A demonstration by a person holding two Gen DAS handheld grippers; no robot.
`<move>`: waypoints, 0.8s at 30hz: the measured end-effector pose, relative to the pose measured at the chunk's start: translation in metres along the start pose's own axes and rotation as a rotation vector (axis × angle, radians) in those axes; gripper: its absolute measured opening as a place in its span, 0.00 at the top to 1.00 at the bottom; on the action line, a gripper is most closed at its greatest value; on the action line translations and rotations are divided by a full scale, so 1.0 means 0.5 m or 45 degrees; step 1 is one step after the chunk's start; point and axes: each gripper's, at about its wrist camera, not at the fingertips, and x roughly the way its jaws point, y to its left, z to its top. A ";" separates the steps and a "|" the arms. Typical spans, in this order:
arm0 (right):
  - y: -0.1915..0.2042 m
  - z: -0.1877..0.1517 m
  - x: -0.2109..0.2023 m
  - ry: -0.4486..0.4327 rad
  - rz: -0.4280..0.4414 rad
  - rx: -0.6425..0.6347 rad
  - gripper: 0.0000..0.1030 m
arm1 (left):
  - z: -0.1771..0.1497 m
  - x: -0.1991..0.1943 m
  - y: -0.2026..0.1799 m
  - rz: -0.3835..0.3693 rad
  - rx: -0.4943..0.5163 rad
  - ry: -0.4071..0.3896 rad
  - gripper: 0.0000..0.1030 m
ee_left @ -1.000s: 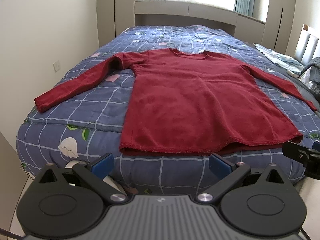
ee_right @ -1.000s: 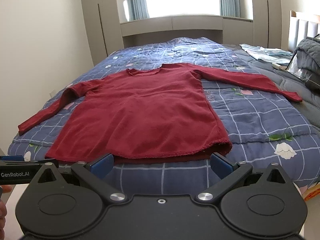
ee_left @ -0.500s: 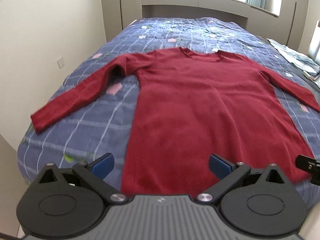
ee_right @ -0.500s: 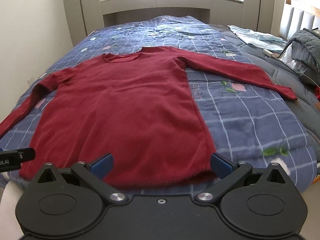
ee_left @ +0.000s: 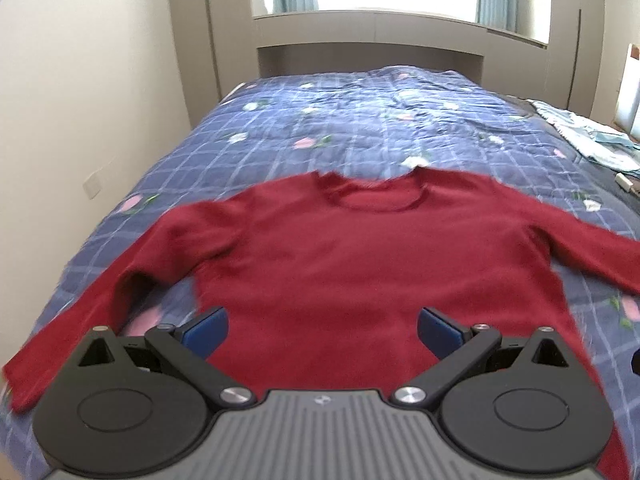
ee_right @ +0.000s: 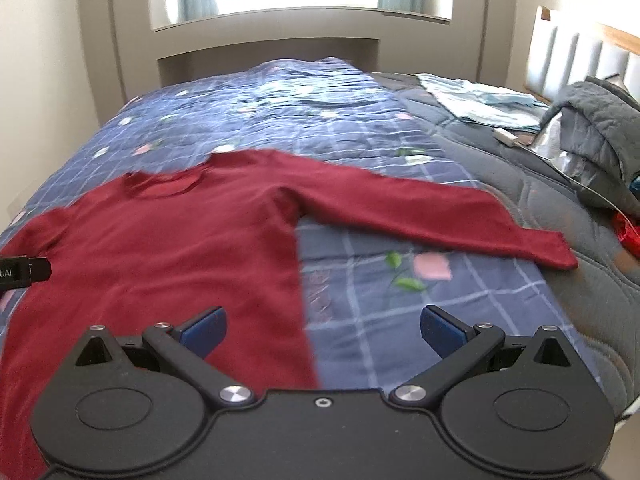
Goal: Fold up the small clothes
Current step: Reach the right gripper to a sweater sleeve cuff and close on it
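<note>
A dark red long-sleeved top (ee_left: 360, 256) (ee_right: 168, 248) lies flat on the bed, front up, neck toward the window, both sleeves spread out. My left gripper (ee_left: 322, 330) hovers open over the top's body, near its left side, with nothing between the blue pads. My right gripper (ee_right: 323, 330) is open above the top's right side seam, half over bare quilt. The right sleeve (ee_right: 440, 216) stretches out to the right, its cuff near the grey bedding. The left sleeve (ee_left: 104, 304) runs down to the bed's left edge. The hem is hidden under the grippers.
The bed carries a blue checked floral quilt (ee_left: 360, 120). A light blue cloth (ee_right: 480, 100), a grey padded blanket (ee_right: 596, 120), a small white object and something red (ee_right: 628, 232) lie at the right. A wall runs along the left; a window sill unit stands behind.
Both grippers have moved forward over the bed, from its foot past the hem to above the top's body. Both stay open.
</note>
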 end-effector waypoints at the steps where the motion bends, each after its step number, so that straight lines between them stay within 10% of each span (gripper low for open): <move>1: -0.014 0.012 0.018 0.001 -0.011 0.014 0.00 | 0.013 0.018 -0.016 -0.011 0.007 -0.006 0.00; 24: -0.294 0.081 0.261 -0.069 -0.254 0.296 0.00 | 0.152 0.335 -0.307 -0.139 0.105 -0.092 0.00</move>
